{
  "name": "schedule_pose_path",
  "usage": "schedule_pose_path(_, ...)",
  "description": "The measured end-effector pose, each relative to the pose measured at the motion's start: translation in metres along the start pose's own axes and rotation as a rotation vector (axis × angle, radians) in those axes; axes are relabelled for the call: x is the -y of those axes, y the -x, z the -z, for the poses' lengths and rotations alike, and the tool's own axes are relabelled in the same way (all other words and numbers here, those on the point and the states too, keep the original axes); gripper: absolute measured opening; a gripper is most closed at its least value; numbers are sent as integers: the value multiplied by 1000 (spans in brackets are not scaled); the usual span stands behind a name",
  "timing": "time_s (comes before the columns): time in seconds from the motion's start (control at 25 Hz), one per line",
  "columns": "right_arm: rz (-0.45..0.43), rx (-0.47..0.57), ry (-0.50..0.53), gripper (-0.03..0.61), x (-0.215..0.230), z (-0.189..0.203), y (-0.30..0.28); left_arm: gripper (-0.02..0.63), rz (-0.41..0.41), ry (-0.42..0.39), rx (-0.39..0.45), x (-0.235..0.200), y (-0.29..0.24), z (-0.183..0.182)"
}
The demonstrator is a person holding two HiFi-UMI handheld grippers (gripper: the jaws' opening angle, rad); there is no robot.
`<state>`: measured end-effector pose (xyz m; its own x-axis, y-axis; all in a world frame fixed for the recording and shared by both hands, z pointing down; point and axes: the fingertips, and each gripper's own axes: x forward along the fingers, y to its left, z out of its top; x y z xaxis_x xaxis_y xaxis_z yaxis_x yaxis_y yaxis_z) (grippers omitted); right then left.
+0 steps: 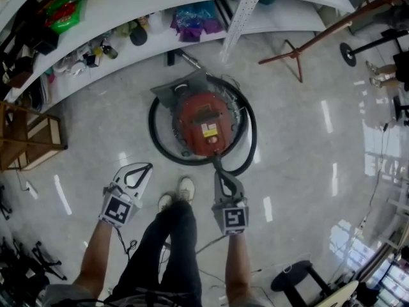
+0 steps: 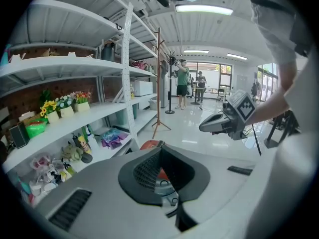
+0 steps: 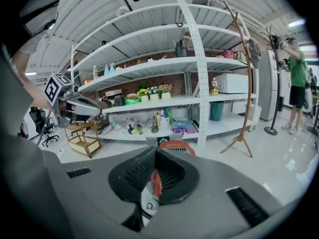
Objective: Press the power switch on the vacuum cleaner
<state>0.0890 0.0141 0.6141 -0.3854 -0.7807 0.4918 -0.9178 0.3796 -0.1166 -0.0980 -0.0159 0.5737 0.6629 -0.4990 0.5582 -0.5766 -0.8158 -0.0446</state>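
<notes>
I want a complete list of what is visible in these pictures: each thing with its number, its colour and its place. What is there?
vacuum cleaner: one, red, on the floor, centre
hose: one, black, coiled round the vacuum cleaner
shelving: white, beyond the vacuum cleaner, holding small goods
wooden rack: one, brown, floor at the left
coat stand: one, brown, at the right
stool: one, black, lower right
people: two, one in green, far down the room
shoes: two, white, behind the vacuum cleaner
left gripper: shut, empty, above bare floor
right gripper: shut, empty, pointing at the vacuum cleaner's near edge
</notes>
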Motion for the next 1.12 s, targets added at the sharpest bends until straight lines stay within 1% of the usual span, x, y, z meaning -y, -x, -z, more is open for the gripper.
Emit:
schedule_pose_path(0.28,-4,-12,-14,11,7,39,-25,5,10,-6,-14,8,-14,28)
schedule_pose_path(0.4,-1,-12,-15,11,11,49,-35,5,16,-1,-29,10,-19,37)
schedule_pose_path(0.56,-3,-6,-22,11,14,61,-46,5,23,16,-27,13,-28,50)
schedule_pose_path(0.68,-1,-9,-30,11,15,73,-54,5,32,13,-26,15,-34,60)
schedule_pose_path(1.12,7,-10,-20,11,21,84,-73,5,58,12,-43,23,-39,74)
